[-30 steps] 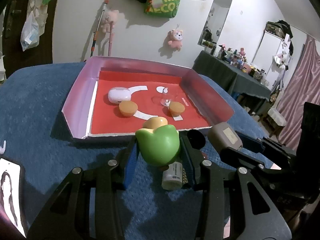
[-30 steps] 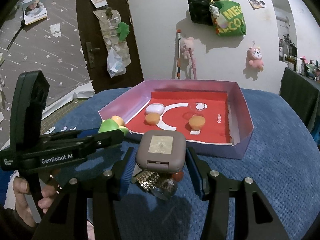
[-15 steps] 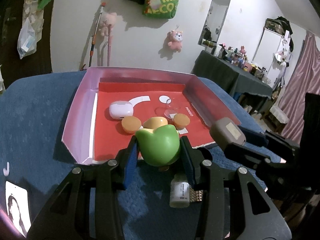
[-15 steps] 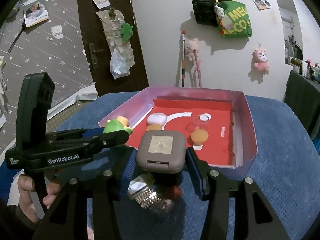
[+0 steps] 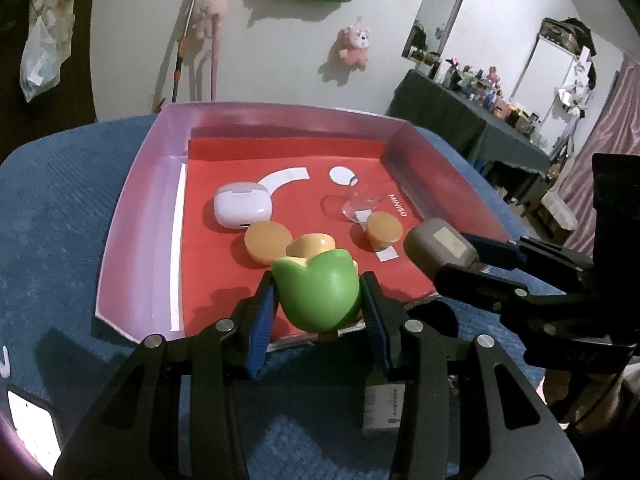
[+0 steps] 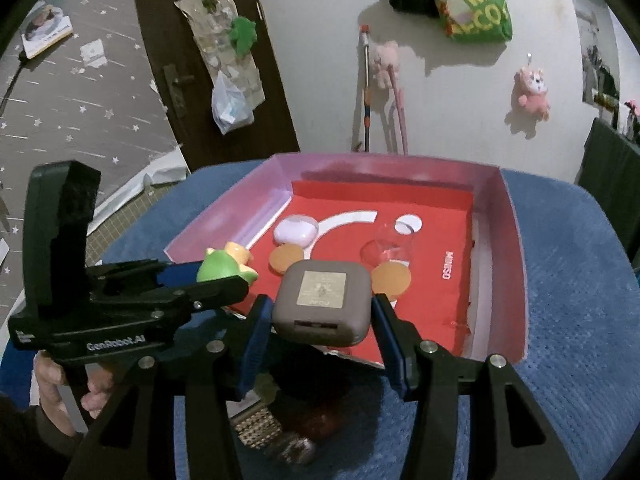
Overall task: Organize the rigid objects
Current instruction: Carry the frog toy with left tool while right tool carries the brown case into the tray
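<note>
Both grippers have advanced to the near edge of the pink tray (image 5: 120, 236) — the left gripper (image 5: 318, 300) pinches the green toy (image 5: 318, 288) over the near rim, the right gripper (image 6: 318, 322) clamps the grey case (image 6: 322, 306) beside it. Inside the tray lie a white case (image 5: 242, 210) and two orange discs (image 5: 267, 241).

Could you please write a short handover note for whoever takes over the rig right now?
Left claw: shut on the green toy, raised at the pink tray's near edge.
Right claw: shut on the grey case, also at the near edge.
Already in the tray: white case, two orange discs, clear piece.
Left: set both down inside; a watch band lies on the blue cloth.
</note>
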`<action>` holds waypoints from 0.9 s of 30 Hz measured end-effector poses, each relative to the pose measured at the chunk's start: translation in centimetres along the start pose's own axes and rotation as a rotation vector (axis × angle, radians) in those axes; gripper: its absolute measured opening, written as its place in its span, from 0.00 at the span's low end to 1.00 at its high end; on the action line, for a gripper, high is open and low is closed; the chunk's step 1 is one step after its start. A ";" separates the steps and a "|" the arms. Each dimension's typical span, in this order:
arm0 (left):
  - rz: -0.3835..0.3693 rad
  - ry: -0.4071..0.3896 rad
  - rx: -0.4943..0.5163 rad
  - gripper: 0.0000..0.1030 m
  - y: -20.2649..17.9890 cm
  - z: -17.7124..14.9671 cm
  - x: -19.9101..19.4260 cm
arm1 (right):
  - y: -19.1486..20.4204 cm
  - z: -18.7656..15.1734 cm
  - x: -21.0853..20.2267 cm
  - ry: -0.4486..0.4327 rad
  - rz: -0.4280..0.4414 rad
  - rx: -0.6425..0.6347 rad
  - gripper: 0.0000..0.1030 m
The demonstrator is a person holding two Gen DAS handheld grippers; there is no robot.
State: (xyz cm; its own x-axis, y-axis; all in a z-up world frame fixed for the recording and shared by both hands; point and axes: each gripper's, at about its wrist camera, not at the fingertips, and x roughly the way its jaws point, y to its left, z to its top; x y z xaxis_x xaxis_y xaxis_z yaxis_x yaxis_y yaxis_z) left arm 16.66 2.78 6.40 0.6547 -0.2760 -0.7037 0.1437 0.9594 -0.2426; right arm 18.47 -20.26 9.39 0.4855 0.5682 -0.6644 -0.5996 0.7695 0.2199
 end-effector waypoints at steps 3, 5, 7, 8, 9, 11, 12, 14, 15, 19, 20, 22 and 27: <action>0.010 0.030 0.002 0.38 0.2 0.3 0.8 | -0.5 0.2 1.4 0.036 0.004 0.013 0.52; 0.013 0.043 0.013 0.38 0.2 0.2 1.1 | -1.0 0.3 2.4 0.066 0.008 0.031 0.52; 0.018 0.064 0.023 0.38 0.3 0.1 1.6 | -1.2 0.3 2.9 0.084 0.021 0.041 0.52; 0.012 0.077 0.023 0.38 0.4 0.1 1.9 | -1.3 0.3 3.2 0.095 0.024 0.041 0.52; 0.000 0.093 0.017 0.38 0.5 0.1 2.3 | -1.2 0.3 3.5 0.101 0.024 0.038 0.52; -0.011 0.114 0.009 0.38 0.8 0.2 2.9 | -1.2 0.2 4.0 0.119 0.021 0.034 0.52; -0.010 0.123 0.009 0.38 0.9 0.3 3.3 | -1.3 0.3 4.3 0.125 0.020 0.036 0.52; -0.004 0.136 0.009 0.38 1.1 0.5 3.9 | -1.6 0.4 4.8 0.141 0.020 0.044 0.52; -0.001 0.143 0.008 0.38 1.2 0.7 4.2 | -1.8 0.6 5.1 0.149 0.018 0.047 0.52; 0.000 0.155 -0.008 0.38 1.8 1.1 5.1 | -2.1 1.0 5.8 0.162 -0.012 0.037 0.52; -0.003 0.155 -0.013 0.38 1.9 1.2 5.2 | -2.2 1.1 6.0 0.164 -0.020 0.035 0.52; -0.003 0.153 -0.022 0.38 2.0 1.2 5.4 | -2.4 1.2 6.2 0.168 -0.024 0.033 0.52; 0.012 0.133 -0.029 0.38 2.0 1.5 5.8 | -2.4 1.4 6.7 0.155 -0.048 0.019 0.52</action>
State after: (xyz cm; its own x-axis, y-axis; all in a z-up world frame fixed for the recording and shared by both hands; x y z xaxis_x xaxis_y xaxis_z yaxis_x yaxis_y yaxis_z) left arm 21.84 3.22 2.80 0.5515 -0.2720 -0.7886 0.1138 0.9610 -0.2519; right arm 24.07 -17.90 5.46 0.4086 0.4802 -0.7762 -0.5654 0.8008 0.1978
